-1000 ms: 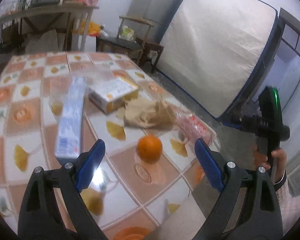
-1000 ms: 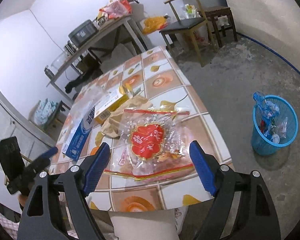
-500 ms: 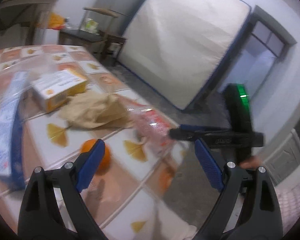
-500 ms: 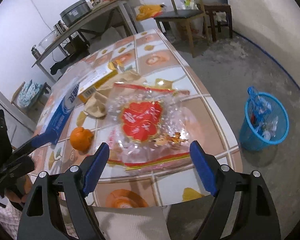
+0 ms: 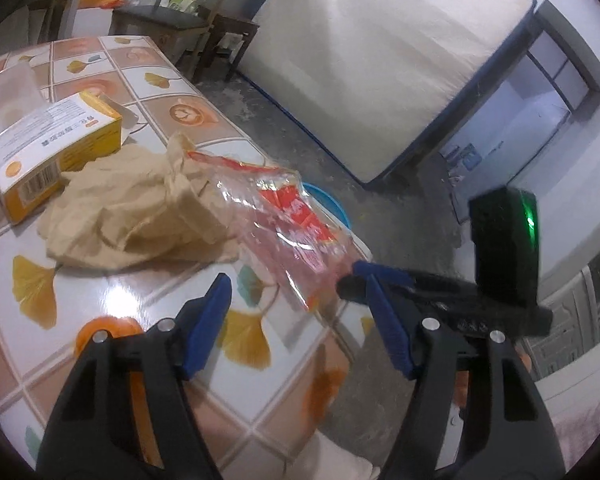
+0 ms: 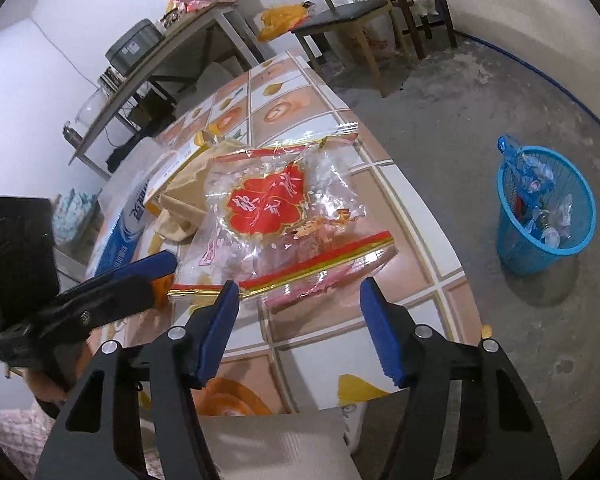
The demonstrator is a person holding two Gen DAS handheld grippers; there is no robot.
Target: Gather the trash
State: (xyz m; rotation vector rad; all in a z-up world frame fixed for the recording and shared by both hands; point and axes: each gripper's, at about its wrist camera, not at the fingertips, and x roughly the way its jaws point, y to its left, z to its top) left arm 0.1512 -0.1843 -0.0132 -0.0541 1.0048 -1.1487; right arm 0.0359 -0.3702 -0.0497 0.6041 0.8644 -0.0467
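Below, we see both grippers poised at the near edge of a tiled table [image 6: 428, 216]. Right gripper [image 6: 296, 320]: its blue fingers [image 6: 380, 332] stand moderately apart, having just been closing; the near edge of a clear plastic bag [image 6: 284, 216], printed with a red flower emblem, lies just ahead of the tips, and the pads do not press on it. Left gripper [image 5: 296, 320]: its jaws likewise have just been narrowing and stand partly apart, with only bare tabletop between them. In the left wrist view, one blue tip of the right gripper [image 5: 374, 276] meets the corner of the plastic bag [image 5: 296, 220]; whether it touches we cannot tell.

The bag lies flat, overlapping a crumpled brown paper bag [image 5: 140, 216]. Beyond that rests a yellow and white carton [image 5: 56, 148], and beside it a long blue and white box [image 6: 128, 224]. On the floor to the right of the table, well apart, stands a blue mesh basket [image 6: 540, 256] already holding plastic waste. A pale mattress [image 5: 380, 60] leans against the far wall.
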